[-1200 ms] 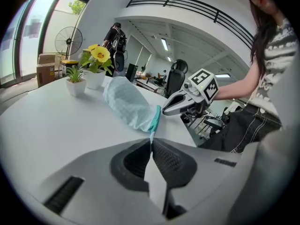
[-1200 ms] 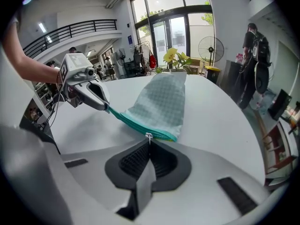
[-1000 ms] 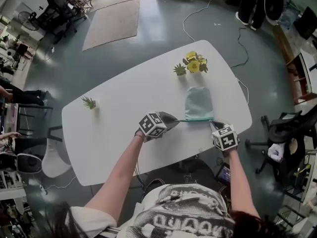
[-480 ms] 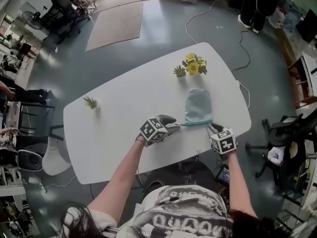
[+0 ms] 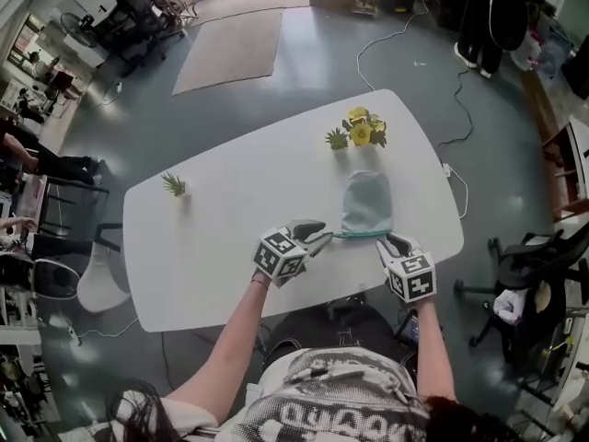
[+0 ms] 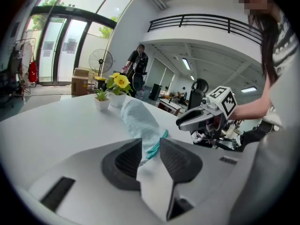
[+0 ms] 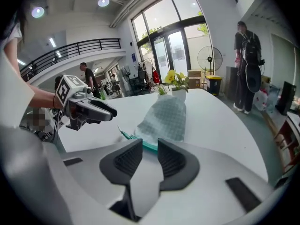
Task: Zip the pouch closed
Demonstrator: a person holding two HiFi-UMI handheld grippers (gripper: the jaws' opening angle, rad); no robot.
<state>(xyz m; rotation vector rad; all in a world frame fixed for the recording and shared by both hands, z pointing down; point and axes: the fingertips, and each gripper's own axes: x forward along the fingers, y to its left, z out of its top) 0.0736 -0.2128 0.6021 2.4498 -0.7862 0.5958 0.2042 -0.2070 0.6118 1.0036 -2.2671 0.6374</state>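
Observation:
A pale blue-green pouch (image 5: pixel 366 203) lies flat on the white table (image 5: pixel 221 247), its teal zipper edge (image 5: pixel 361 234) toward me. My left gripper (image 5: pixel 322 238) hovers just left of the zipper's end, a little above the table; its jaws stand apart and are closing slightly, with nothing between them. In the left gripper view the left gripper (image 6: pixel 150 143) frames the pouch (image 6: pixel 138 120) beyond its tips. My right gripper (image 5: pixel 387 241) hovers off the zipper's right end, its jaws opening and empty. The right gripper (image 7: pixel 150 145) points at the pouch (image 7: pixel 166 117).
A pot of yellow flowers (image 5: pixel 362 127) and a small green plant (image 5: pixel 337 136) stand behind the pouch. Another small plant (image 5: pixel 173 186) sits at the table's left. An office chair (image 5: pixel 525 256) stands right of the table, with people further off.
Both grippers were shut at the zipper's two ends; they have let go, opened and lifted back toward me. The pouch stays flat on the table.

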